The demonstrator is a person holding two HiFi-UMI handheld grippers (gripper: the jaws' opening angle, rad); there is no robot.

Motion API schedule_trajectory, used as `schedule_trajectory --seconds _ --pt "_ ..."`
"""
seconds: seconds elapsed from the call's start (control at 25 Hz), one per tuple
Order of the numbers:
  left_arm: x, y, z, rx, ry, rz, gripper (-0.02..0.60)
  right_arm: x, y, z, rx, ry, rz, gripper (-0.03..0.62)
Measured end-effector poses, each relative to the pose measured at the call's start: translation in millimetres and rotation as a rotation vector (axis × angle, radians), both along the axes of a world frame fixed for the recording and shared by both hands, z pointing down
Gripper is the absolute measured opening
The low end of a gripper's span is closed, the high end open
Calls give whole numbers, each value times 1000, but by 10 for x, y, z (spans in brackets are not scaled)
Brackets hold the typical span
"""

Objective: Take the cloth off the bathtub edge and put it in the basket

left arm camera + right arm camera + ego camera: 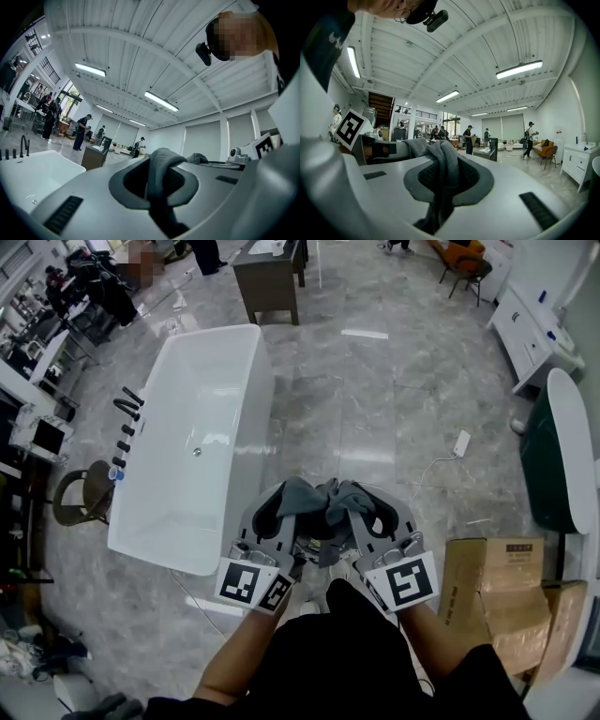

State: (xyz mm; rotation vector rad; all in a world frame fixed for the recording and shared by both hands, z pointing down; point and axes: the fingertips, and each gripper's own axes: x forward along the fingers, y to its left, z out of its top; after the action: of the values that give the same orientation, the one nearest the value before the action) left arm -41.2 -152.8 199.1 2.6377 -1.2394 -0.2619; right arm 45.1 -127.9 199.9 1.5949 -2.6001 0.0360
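Note:
A grey cloth (323,502) hangs bunched between my two grippers, held up in front of the person's body. My left gripper (292,505) is shut on one end of the cloth (159,176). My right gripper (354,505) is shut on the other end of the cloth (443,171). The white bathtub (202,442) stands on the floor to the left, clear of the cloth, with a dark tap (128,407) on its left rim. No basket shows in any view.
A cardboard box (502,601) lies at the right, beside a dark green tub (553,460). A white power strip (459,443) and its cable lie on the marble floor ahead. A dark desk (270,277) stands beyond the bathtub. Several people stand far off.

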Motion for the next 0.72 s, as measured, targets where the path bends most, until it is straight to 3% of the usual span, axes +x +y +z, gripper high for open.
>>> schedule_trajectory --seconds 0.24,0.44,0.72 --pt "64 -164 315 -48 -36 -36 38 131 -228 236 -9 2 3 45" --pt "129 -258 551 -89 -64 -69 39 187 -288 514 -113 13 -32 46" --pt "197 -353 908 -133 -102 -102 40 293 -388 839 -166 17 -54 46"
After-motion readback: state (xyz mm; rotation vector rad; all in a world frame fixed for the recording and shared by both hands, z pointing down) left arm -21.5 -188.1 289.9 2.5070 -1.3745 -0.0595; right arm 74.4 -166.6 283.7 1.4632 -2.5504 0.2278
